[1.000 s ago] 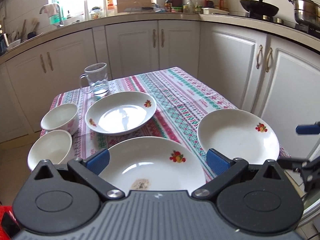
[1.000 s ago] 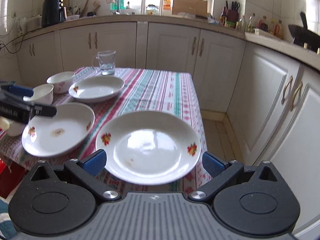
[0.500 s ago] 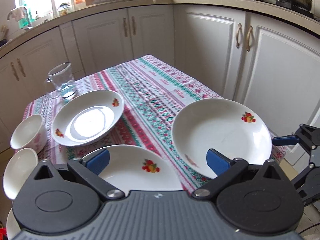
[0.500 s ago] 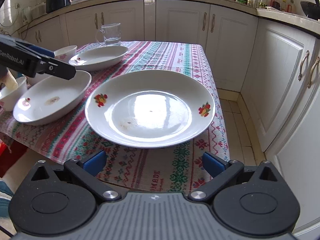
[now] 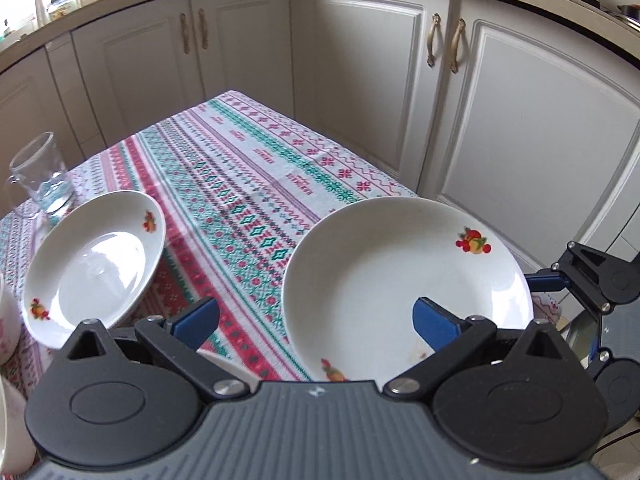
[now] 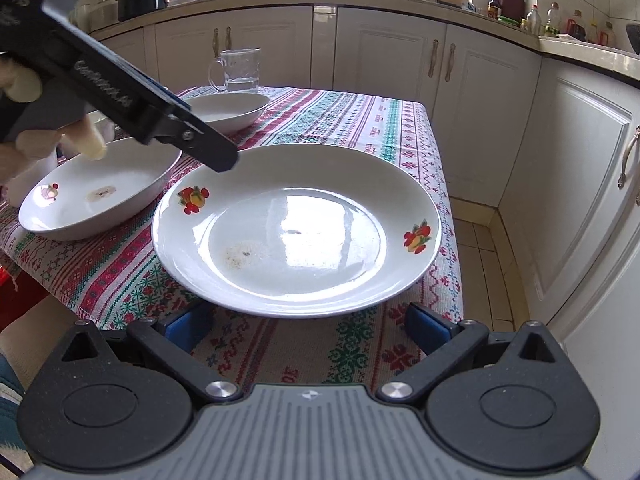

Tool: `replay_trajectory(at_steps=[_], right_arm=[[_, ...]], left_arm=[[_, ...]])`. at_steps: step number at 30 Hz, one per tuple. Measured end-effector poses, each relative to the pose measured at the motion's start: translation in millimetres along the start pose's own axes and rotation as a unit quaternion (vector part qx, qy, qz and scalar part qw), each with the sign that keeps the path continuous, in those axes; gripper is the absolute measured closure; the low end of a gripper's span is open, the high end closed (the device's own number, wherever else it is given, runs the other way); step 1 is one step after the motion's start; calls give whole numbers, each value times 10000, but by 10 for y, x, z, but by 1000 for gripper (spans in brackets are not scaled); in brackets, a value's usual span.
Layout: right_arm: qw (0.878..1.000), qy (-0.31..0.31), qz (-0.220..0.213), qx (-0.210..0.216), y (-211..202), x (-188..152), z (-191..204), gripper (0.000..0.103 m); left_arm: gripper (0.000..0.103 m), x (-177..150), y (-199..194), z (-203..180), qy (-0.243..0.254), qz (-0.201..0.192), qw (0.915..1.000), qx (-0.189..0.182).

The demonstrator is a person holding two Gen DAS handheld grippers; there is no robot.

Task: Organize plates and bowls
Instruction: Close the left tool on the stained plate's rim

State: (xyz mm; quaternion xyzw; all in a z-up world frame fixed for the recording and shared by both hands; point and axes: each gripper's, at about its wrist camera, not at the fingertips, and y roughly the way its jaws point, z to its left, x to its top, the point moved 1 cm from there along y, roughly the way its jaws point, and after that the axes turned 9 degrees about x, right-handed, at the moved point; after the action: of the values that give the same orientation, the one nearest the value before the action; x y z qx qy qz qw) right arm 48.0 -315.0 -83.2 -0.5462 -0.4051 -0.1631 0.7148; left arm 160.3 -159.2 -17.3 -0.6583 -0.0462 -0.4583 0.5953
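A large white plate with fruit decals [image 6: 296, 228] lies at the near right corner of the patterned tablecloth; it also shows in the left wrist view [image 5: 400, 276]. My right gripper [image 6: 308, 330] is open, its blue fingertips [image 6: 188, 326] just below the plate's near rim. My left gripper [image 5: 316, 320] is open above the plate's left edge, one fingertip [image 5: 434, 322] over the plate; in the right wrist view its finger [image 6: 192, 140] reaches the plate's far-left rim. A second plate [image 6: 100, 192] lies to the left, a third [image 5: 96, 264] farther back.
A glass mug [image 6: 240, 66] with water stands at the table's far end. The edges of white bowls [image 5: 6, 320] show at far left. White cabinets [image 5: 520, 140] run along the back and the right side. A tiled floor [image 6: 480, 248] lies right of the table.
My left gripper has swung right, from over the left plate to the right plate's left edge. My right gripper has moved forward and down to that plate's near rim. Both stay open.
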Motion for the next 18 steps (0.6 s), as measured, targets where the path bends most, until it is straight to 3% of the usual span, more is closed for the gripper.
replay_trajectory(at_steps=[8, 13, 18], right_arm=[[9996, -100, -272, 65, -26, -75, -8, 0], [9991, -168, -356, 143, -13, -80, -31, 0], [9989, -236, -324, 260, 0, -47, -56, 0]], left_arm=[[4, 219, 255, -80, 474, 184, 9982, -326], [21, 320, 467, -68, 665, 446, 9955, -517], [27, 362, 599, -58, 729, 596, 9931, -702]])
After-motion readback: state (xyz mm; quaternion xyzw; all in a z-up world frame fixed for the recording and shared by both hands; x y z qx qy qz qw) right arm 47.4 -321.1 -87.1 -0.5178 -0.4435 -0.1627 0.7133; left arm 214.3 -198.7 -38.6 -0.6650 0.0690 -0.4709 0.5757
